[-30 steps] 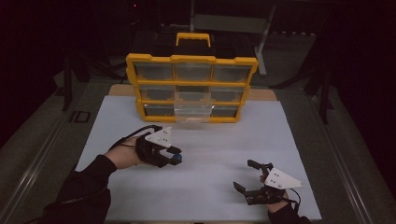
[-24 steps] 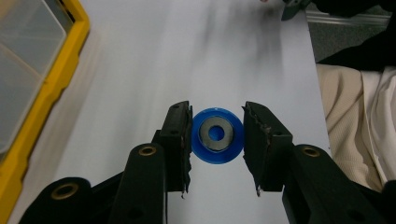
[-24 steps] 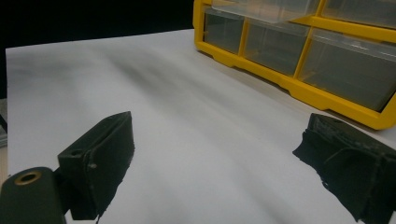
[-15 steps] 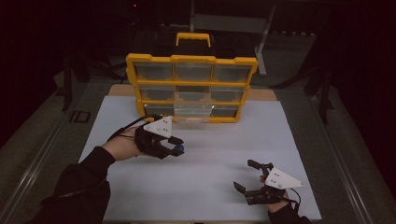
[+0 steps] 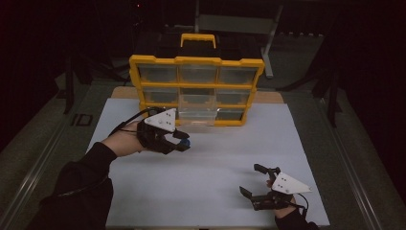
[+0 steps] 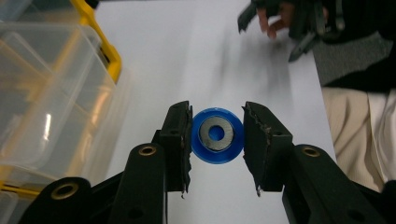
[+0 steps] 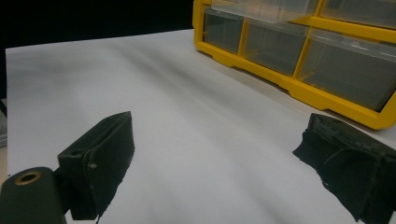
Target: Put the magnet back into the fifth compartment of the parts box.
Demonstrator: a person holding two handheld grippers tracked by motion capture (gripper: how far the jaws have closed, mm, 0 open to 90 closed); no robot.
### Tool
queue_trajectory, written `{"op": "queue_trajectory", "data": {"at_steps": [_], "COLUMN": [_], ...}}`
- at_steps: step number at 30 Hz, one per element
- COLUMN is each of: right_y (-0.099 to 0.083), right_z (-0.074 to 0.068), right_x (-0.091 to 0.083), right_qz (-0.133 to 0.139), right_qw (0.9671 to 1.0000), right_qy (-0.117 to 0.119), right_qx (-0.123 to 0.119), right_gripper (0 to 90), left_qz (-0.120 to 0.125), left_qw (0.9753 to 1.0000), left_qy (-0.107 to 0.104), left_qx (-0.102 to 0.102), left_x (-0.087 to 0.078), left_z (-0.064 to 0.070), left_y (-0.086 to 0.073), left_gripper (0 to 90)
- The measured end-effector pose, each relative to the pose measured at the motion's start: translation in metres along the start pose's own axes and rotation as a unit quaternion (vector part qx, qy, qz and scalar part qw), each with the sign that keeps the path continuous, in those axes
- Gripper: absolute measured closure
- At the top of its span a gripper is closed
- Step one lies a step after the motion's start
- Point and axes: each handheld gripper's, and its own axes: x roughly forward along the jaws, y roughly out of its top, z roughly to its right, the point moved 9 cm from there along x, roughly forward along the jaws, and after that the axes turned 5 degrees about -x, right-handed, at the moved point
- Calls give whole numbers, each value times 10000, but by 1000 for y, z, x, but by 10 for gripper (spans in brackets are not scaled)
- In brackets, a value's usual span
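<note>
Our left gripper (image 6: 215,140) fingers pinch a blue disc (image 6: 217,135) by its rim near the organizer (image 5: 196,88), right gripper (image 5: 261,189) fingers spread; any slackening could drop it.

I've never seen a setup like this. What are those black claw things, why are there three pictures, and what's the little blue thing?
No robot here: a person holds a hand-operated two-jaw tool in each hand. The high view looks down on a white table with a yellow drawer organizer standing at its far side; one clear drawer in the bottom row is pulled out a little. The left gripper is raised near that drawer; the right gripper sits near the table's front edge. The other two pictures come from small cameras riding on each tool, looking along its jaws. The left gripper view shows its jaws closed on a blue disc with a grey ring on its face. The right gripper view shows jaws wide apart, holding nothing.
</note>
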Motion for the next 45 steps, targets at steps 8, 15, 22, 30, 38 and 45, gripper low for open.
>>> {"op": "queue_trajectory", "data": {"at_steps": [8, 15, 22, 30, 38, 45], "right_y": [0, 0, 1, 1, 1, 1], "right_z": [0, 0, 0, 0, 0, 1], "right_x": [0, -1, 0, 0, 0, -1], "right_qz": [0, 14, 23, 19, 21, 22], "right_qw": [10000, 10000, 10000, 10000, 10000, 10000], "right_qy": [5, 2, 11, 15, 12, -5], "right_qx": [40, 41, 18, 7, 14, 25], "right_gripper": [93, 94, 94, 93, 94, 93], "left_qz": [78, 204, 516, 511, 571, 672], "left_qw": [9997, 9995, 9985, 9983, 9979, 9966], "left_qy": [101, 132, 165, 227, 252, 413], "left_qx": [195, 193, 44, -164, -185, -234], "left_x": [-11, -17, -25, -25, -24, -28], "left_z": [-8, -12, -20, -27, -42, -63], "left_y": [18, 27, 37, 44, 50, 57], "left_gripper": [632, 631, 631, 631, 631, 631]}}
